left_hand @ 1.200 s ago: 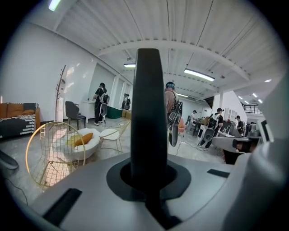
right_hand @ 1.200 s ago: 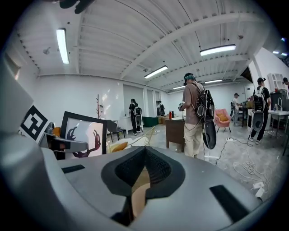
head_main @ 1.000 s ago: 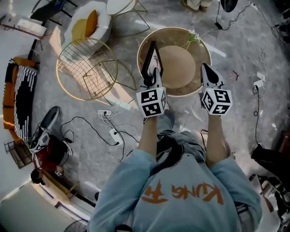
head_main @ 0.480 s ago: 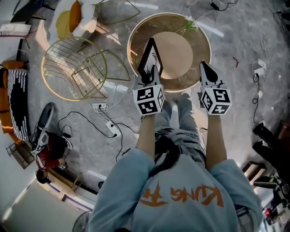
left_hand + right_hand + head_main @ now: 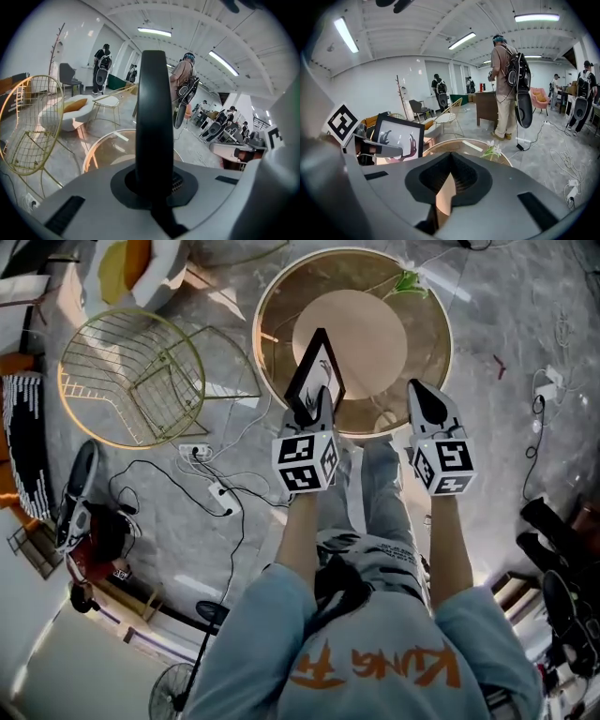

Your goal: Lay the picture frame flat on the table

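A black picture frame (image 5: 316, 369) with a white print stands upright on its edge, tilted, above the near left part of the round table (image 5: 427, 343). My left gripper (image 5: 317, 401) is shut on the frame's lower edge. In the left gripper view the frame (image 5: 153, 112) shows edge-on as a dark bar between the jaws. My right gripper (image 5: 424, 395) hovers over the table's near right rim, shut and with nothing in it. The right gripper view shows the frame (image 5: 396, 138) at the left, face on.
The table has a glass rim and a tan middle, with a green sprig (image 5: 406, 281) at its far edge. A gold wire chair (image 5: 131, 376) stands to the left. Cables and a power strip (image 5: 214, 493) lie on the floor. People (image 5: 506, 89) stand behind.
The person has stepped toward the table. Both grippers and the frame now sit further over the tabletop. The frame is still held upright.
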### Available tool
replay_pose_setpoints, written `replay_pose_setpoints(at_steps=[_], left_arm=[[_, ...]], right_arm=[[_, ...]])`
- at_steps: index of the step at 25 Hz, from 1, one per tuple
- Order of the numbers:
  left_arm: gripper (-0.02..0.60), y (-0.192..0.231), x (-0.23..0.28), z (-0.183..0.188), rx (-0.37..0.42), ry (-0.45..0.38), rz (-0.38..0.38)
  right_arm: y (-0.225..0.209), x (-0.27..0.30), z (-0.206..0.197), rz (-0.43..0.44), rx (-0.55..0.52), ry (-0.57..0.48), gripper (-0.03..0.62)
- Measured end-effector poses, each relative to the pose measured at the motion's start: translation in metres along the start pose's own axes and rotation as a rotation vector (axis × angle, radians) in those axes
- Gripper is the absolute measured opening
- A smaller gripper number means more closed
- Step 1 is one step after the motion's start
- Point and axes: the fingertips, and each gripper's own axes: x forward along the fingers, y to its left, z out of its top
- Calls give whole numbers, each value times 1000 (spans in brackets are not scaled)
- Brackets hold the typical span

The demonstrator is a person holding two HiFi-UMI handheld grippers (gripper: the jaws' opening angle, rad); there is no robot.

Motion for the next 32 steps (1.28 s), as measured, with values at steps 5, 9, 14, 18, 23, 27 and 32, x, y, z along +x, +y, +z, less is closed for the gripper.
replay_pose_setpoints(at_steps=[5, 9, 14, 18, 23, 27, 32], left_arm=[[26, 7, 27, -15, -8, 32, -39], [26, 21, 44, -33, -57, 61, -62], [26, 27, 70, -57, -95, 87, -115], [26, 42, 93, -62, -231, 68, -152], [26, 48, 127, -58, -304, 53, -189], [26, 44, 150, -60, -365, 51, -221], [26, 45, 168, -64, -408, 59, -234]], right_arm=[[2, 24, -25, 30, -11, 41, -3], [12, 36, -46, 61, -27, 73, -3], [9, 48, -71, 67, -48, 103, -3], [14, 61, -88, 81, -52, 119, -3], [11, 70, -107, 85, -41, 133, -3], [2, 77, -121, 80, -28, 134, -3], [-5, 89, -123, 77, -1, 112, -3]])
